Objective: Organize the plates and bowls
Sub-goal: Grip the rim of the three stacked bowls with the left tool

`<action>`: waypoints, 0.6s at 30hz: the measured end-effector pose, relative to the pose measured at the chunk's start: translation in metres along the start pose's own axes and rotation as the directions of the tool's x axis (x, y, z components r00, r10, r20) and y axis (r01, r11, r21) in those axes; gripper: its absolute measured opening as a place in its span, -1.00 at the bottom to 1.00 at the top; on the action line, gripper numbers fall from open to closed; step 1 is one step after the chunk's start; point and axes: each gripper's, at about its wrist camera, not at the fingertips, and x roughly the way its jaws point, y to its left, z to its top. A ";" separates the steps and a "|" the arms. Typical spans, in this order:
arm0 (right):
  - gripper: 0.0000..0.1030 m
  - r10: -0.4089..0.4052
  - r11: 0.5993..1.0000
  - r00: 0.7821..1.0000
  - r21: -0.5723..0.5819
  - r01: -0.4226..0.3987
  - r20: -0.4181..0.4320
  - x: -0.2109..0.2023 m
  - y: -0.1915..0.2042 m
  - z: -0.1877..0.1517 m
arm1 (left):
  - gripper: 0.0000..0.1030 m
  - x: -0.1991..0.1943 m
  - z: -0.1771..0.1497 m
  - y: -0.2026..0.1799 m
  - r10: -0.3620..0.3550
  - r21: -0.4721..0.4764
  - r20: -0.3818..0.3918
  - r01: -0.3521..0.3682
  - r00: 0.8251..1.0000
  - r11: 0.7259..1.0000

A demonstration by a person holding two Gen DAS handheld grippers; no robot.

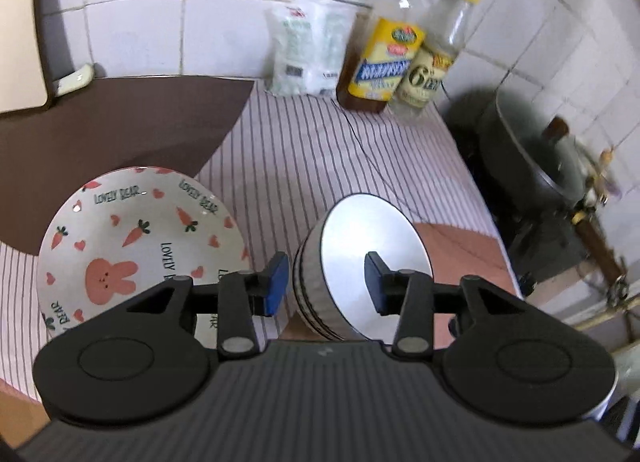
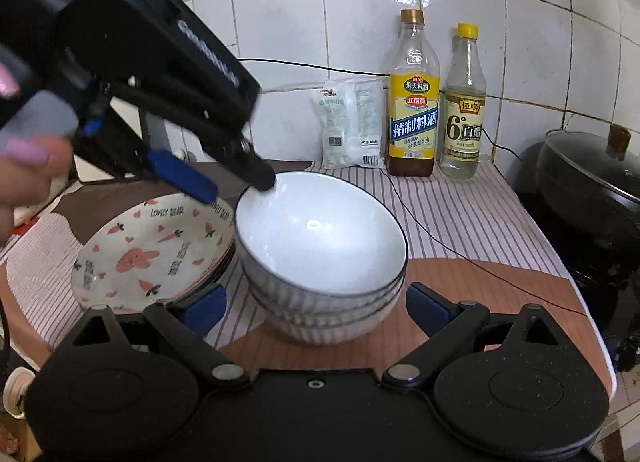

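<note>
While the left gripper reaches down over the stack of white bowls, one of its fingers sits inside the top bowl and the other, blue-padded, hangs outside the rim, so its jaws straddle the wall. In the left wrist view the same bowl appears tipped between the fingertips, with the left gripper spread to either side of the rim; the pads look close to the wall, though I cannot tell for certain whether they press it, and the jaws read as parted rather than clamped. The right gripper is released, with its fingers wide apart on either side of the bowl stack's base and clear of it.

The bowls stand nested on the striped cloth, partly over a brown mat. Just to their left, touching or nearly so, lies a stack of rabbit-and-carrot plates, lettered "LOVELY BEAR". Against the tiled wall stand a cooking wine bottle, a vinegar bottle and a white packet. A lidded black pot sits at the far right.
</note>
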 end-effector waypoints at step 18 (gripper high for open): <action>0.93 -0.026 0.999 0.999 -0.031 0.028 0.039 0.002 -0.003 -0.032 | 0.01 0.009 -0.035 0.042 -0.094 -0.171 0.048 0.101 0.994 0.980</action>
